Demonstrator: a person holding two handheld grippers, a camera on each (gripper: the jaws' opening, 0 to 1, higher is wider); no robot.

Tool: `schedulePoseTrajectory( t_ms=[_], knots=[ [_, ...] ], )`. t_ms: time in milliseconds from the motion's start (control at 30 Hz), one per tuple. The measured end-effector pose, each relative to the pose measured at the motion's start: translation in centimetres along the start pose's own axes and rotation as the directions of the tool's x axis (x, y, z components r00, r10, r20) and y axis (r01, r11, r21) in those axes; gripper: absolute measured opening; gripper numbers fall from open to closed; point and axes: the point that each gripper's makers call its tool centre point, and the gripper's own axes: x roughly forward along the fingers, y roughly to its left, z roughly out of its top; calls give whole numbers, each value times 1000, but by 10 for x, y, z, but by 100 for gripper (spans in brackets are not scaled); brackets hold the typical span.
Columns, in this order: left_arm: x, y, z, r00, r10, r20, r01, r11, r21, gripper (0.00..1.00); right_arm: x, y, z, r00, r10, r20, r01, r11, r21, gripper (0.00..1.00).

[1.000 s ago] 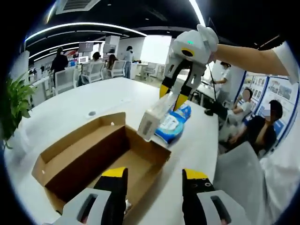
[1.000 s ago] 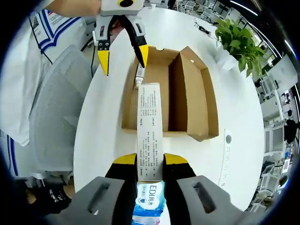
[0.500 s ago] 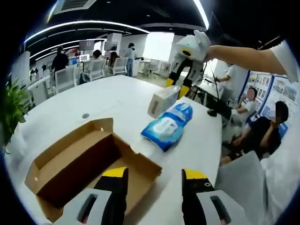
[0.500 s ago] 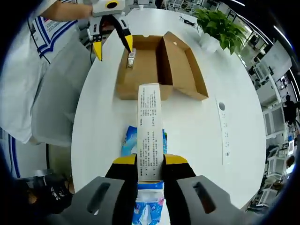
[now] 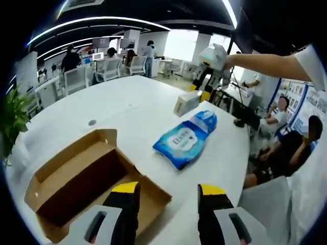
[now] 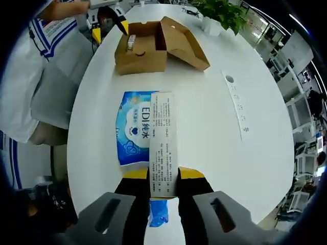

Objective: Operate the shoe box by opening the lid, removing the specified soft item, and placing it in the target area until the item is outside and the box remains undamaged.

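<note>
White oval table (image 5: pixel 127 109). Open cardboard box (image 5: pixel 84 176) lies on it at 8 o'clock in the left gripper view, with a blue wipes pack (image 5: pixel 185 140) flat on the top near centre, apart from the box. Potted plant (image 6: pixel 220 11) stands at 12 o'clock in the right gripper view.

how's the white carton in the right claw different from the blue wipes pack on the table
The white carton is a stiff, long box with small dark print; the blue wipes pack is a soft, flat, wider pouch with large white lettering. The carton is clamped in the right claw and held above the white table; the pack lies flat on it, ungripped. The left gripper view shows the carton raised beyond the pack. Both are outside the shoe box.
</note>
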Motion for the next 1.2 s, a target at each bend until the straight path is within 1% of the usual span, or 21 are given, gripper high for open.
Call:
schedulePoseTrajectory(
  t_ms=[67, 100, 133, 267, 300, 400, 433, 500, 533, 567, 733, 867, 933, 1000, 1033, 1100, 1133, 1200],
  knots=[
    [2, -3, 2, 1000, 8, -6, -8, 1000, -4, 45, 2, -4, -9, 1000, 4, 2, -4, 1000, 13, 17],
    [2, -3, 3, 1000, 12, -8, -13, 1000, -6, 45, 3, -10, -17, 1000, 4, 3, -4, 1000, 17, 17],
    [2, 1, 3, 1000, 16, -9, -16, 1000, -9, 45, 4, -12, -22, 1000, 4, 2, -4, 1000, 18, 17],
    [4, 3, 2, 999, 32, -22, -32, 999, -17, 45, 7, -17, -42, 1000, 12, -10, -12, 1000, 24, 17],
    [5, 4, 2, 999, 33, -26, -33, 999, -17, 45, 8, -19, -50, 1000, 13, -15, -12, 1000, 25, 17],
    [7, -1, 1, 999, 35, -36, -36, 999, -21, 45, 10, -19, -61, 1000, 15, -18, -15, 999, 40, 17],
    [8, -2, 0, 999, 36, -40, -36, 999, -21, 45, 11, -25, -75, 1000, 11, -24, -10, 999, 50, 17],
    [9, 4, -2, 998, 37, -48, -38, 999, -24, 45, 14, -30, -88, 999, 7, -33, -6, 999, 53, 17],
    [10, 4, -3, 998, 37, -52, -38, 999, -25, 45, 15, -32, -94, 999, 6, -35, -4, 998, 64, 17],
    [11, 4, -3, 998, 37, -58, -38, 999, -27, 45, 16, -30, -93, 999, 7, -35, -4, 997, 75, 17],
    [14, -2, 1, 997, 43, -58, -45, 999, -30, 45, 21, -21, -105, 999, 17, -46, -14, 996, 83, 17],
    [17, -7, 2, 997, 36, -65, -38, 999, -27, 45, 27, -27, -124, 999, 22, -38, -19, 996, 86, 17],
    [18, -11, 3, 997, 32, -67, -34, 999, -27, 45, 30, -28, -129, 999, 21, -31, -18, 996, 88, 17],
    [18, -15, 5, 998, 30, -63, -31, 999, -27, 45, 33, -32, -137, 999, 23, -27, -20, 995, 94, 17],
    [18, -19, 8, 998, 27, -56, -29, 999, -23, 45, 33, -29, -133, 999, 23, -25, -20, 995, 94, 17],
    [20, -31, 15, 999, 21, -41, -22, 1000, -21, 45, 36, -28, -135, 999, 26, -25, -24, 995, 96, 17],
    [21, -38, 20, 1000, 14, -23, -14, 999, -35, 45, 36, -29, -136, 999, 26, -26, -24, 995, 96, 17],
    [20, -42, 27, 1000, 5, 6, -5, 998, -56, 45, 37, -28, -138, 999, 28, -27, -26, 995, 101, 17]
  ],
)
